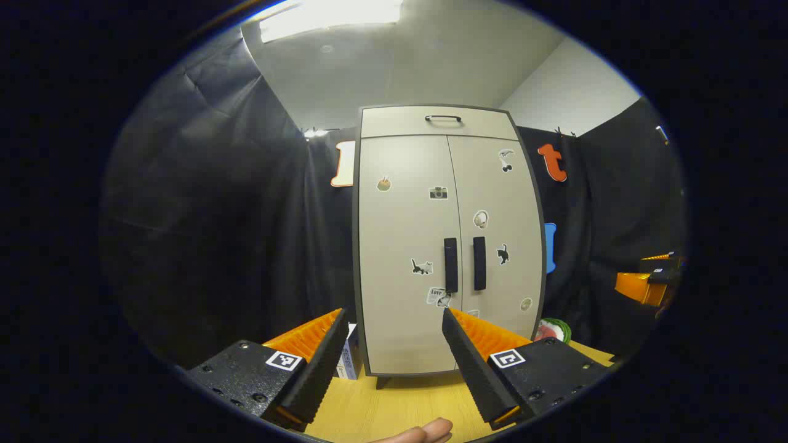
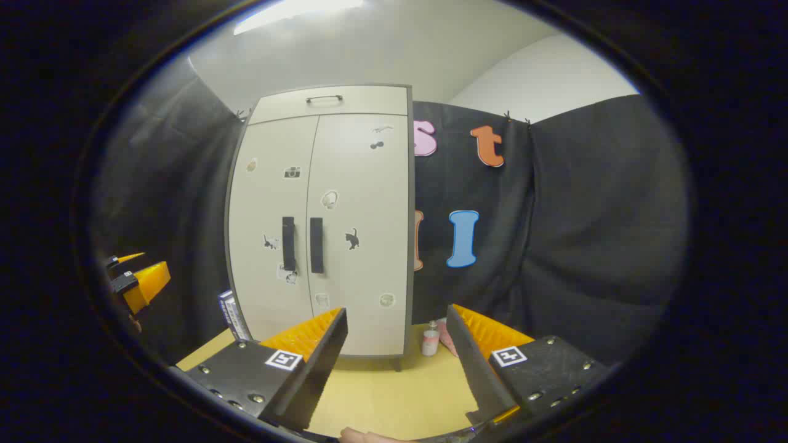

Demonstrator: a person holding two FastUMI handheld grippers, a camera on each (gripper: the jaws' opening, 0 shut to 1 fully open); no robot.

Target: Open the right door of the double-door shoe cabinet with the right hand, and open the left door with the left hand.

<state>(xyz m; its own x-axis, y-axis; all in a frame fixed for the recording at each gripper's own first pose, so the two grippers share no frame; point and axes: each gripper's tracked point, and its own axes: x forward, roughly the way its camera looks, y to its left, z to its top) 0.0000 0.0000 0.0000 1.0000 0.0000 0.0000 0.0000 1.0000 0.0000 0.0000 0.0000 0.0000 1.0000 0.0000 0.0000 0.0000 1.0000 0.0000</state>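
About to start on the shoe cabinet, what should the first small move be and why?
Probably ease the right tongs forward to the black vertical handle on the right door of the beige double-door cabinet: both doors look shut, and both tongs are open and apart from it.

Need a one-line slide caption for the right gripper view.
Open right gripper faces the shut shoe cabinet across the yellow table, with both door handles untouched and a small bottle beside it.

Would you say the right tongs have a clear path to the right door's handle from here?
Probably yes: the right tongs stand open, and bare tabletop lies before the right door's handle.
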